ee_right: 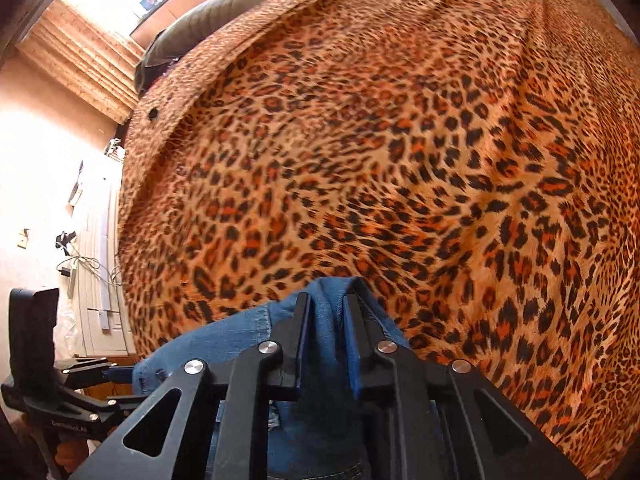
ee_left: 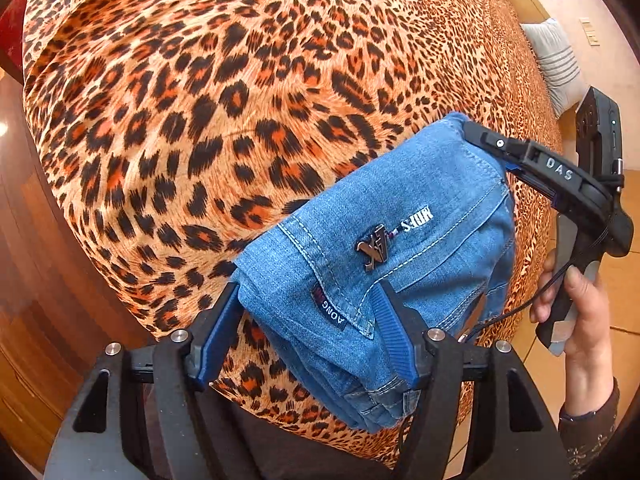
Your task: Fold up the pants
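Note:
The blue denim pants (ee_left: pixel 384 252) are folded into a thick bundle, held above a bed with a leopard-print cover (ee_left: pixel 224 92). A back pocket with a metal badge faces up. My left gripper (ee_left: pixel 308 300) is shut on the bundle's near end, its blue pads (ee_left: pixel 394 336) clamping the folded layers. My right gripper (ee_left: pixel 480 140) is shut on the bundle's far corner. In the right wrist view the right gripper (ee_right: pixel 327 300) pinches a ridge of the denim (ee_right: pixel 240 340) between its fingers, and the left gripper (ee_right: pixel 116 372) shows at lower left.
The leopard-print bed cover (ee_right: pixel 400 140) fills both views. A grey striped pillow (ee_left: pixel 556 56) lies at the bed's far right. A dark pillow (ee_right: pixel 208 16) lies at the head of the bed. A white cabinet with cables (ee_right: pixel 92 264) stands to the left. Tiled floor (ee_left: pixel 616 220) lies to the right.

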The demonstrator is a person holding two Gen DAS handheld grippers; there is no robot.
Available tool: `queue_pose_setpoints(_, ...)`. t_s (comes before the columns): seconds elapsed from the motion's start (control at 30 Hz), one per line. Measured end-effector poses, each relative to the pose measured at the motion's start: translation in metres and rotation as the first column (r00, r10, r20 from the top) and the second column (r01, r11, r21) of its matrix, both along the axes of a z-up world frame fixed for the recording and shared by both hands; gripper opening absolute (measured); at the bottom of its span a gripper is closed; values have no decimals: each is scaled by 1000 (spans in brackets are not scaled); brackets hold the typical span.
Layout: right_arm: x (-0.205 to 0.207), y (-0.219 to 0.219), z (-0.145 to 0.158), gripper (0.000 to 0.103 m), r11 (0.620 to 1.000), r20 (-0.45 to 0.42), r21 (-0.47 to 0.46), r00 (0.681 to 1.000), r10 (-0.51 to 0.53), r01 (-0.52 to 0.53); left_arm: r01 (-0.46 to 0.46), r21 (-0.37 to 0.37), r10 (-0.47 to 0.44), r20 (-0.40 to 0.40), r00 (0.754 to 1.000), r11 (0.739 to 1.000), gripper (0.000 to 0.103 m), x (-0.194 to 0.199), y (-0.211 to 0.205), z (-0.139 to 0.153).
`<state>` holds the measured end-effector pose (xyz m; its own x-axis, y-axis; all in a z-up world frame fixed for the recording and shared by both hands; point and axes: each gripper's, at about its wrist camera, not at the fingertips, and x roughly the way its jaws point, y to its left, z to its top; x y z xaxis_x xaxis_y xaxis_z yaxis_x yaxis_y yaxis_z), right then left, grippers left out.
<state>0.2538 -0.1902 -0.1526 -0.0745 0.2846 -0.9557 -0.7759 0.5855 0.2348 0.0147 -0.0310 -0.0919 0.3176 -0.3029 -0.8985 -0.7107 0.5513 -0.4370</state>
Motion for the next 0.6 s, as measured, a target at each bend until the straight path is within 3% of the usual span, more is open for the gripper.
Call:
queue_pose_setpoints(0.03,6,-5,2,41,999,-24,16,999,-30,31,-13,-26,13,0,1000,1000,65,-1,1,-1)
queue_pose_setpoints(0.1,5,-9,21,41,997,-25,62,999,-33,35,0,-39,0,9,1000,999,64,-4,5,8)
queue_pose_setpoints(0.2,4,-28,58,43,987,-37,143,997,-63,68,69,72,-73,50,996,995,64,-9,3,45)
queue_pose_setpoints(0.33,-13,-82,89,68,973,-53,198,992,-113,121,143,179,-161,90,983,973,69,-3,-1,80)
queue_pose_setpoints(0.5,-49,-145,70,69,962,-70,163,975,-210,219,288,216,-302,35,953,933,70,43,-10,73)
queue_pose_setpoints(0.6,-61,-179,47,69,914,-150,173,927,-345,368,379,208,-388,2,922,902,70,75,-19,66)
